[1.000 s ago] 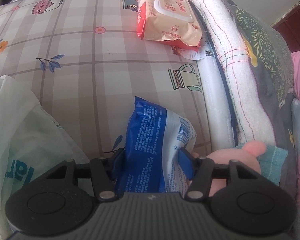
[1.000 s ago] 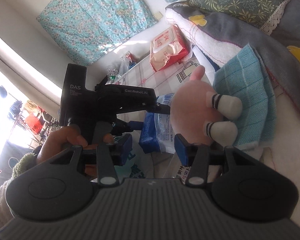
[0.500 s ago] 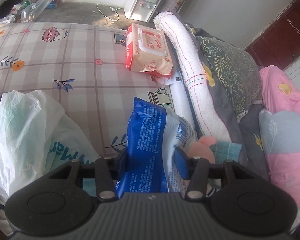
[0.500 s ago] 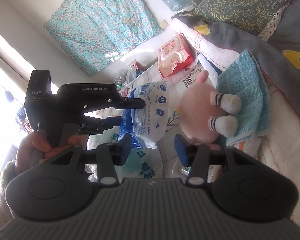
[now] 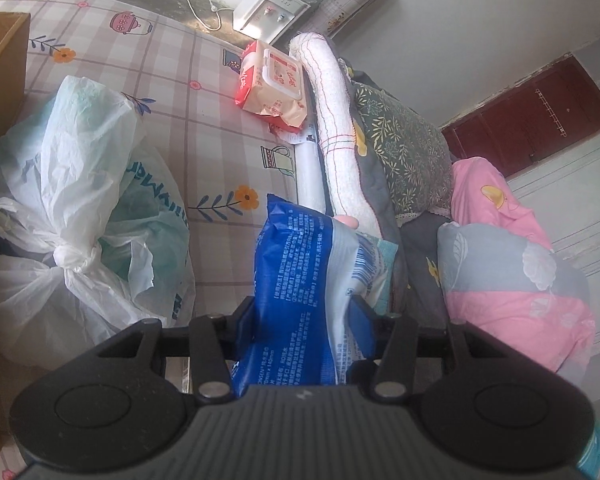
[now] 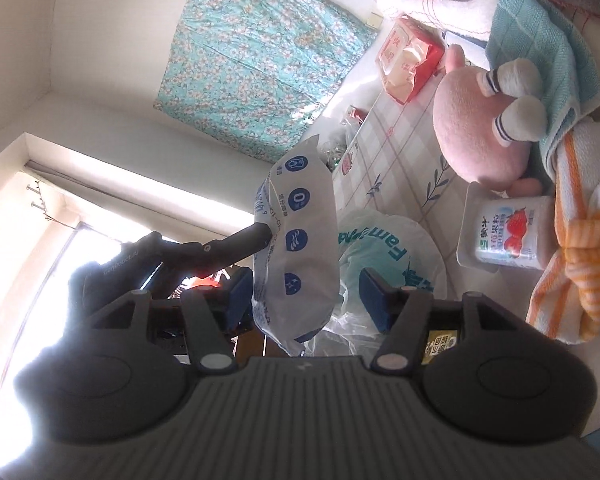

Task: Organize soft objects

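Observation:
My left gripper [image 5: 300, 320] is shut on a blue and white wipes pack [image 5: 300, 264] and holds it up above the checked bedsheet [image 5: 180, 120]. In the right wrist view that pack [image 6: 296, 248] hangs upright, pinched by a black left finger [image 6: 236, 244]. My right gripper [image 6: 306, 298] has its jaws opening around the pack's lower end; the right pad stands clear of it. A pink plush toy [image 6: 480, 136] lies on a teal towel [image 6: 540, 40] beyond.
A knotted white plastic bag [image 5: 80, 200] lies on the sheet beside a cardboard box [image 5: 0, 60]. A red wipes pack [image 5: 272, 80], a rolled white towel [image 5: 336, 128], pillows and a pink quilt [image 5: 520, 260] line the right. A yogurt cup [image 6: 504, 232] and striped cloth [image 6: 580, 240] lie near the plush.
The left gripper has lifted the blue pack up and away from the sheet. The right gripper has swung over to the pack, and its jaws have widened around it.

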`<move>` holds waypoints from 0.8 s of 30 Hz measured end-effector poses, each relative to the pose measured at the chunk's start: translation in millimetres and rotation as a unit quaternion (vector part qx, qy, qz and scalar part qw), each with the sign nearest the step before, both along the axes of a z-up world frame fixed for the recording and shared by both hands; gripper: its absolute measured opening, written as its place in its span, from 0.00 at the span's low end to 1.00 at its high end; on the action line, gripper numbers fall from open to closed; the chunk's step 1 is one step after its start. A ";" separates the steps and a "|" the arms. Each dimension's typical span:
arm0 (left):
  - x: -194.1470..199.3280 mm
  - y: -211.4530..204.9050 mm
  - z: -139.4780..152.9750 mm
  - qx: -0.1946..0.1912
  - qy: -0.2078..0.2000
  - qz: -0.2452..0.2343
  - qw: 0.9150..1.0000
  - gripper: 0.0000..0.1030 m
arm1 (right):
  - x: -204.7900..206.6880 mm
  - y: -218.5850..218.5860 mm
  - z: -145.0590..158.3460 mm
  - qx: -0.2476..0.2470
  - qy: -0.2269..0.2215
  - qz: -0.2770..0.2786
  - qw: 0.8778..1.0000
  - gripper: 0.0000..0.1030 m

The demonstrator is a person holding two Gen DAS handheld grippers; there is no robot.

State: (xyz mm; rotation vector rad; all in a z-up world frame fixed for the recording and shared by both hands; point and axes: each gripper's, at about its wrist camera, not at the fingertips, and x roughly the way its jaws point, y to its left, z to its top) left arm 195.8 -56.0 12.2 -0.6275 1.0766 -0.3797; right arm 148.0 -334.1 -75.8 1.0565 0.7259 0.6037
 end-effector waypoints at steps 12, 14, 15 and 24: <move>-7.7 -2.5 -45.7 -0.036 0.037 -0.001 0.999 0.50 | -11.8 6.6 16.8 -0.234 -0.006 -0.006 0.972 0.29; -6.8 3.7 -48.8 -0.036 0.039 0.003 0.999 0.51 | -9.5 13.2 23.9 -0.297 -0.017 -0.001 0.955 0.29; -6.8 8.0 -51.0 -0.040 0.042 0.003 0.998 0.52 | -8.3 23.3 29.0 -0.355 -0.028 0.006 0.934 0.29; -12.2 22.0 -58.1 -0.050 0.048 -0.006 0.998 0.56 | -12.2 115.1 27.5 -0.631 -0.142 0.047 0.761 0.30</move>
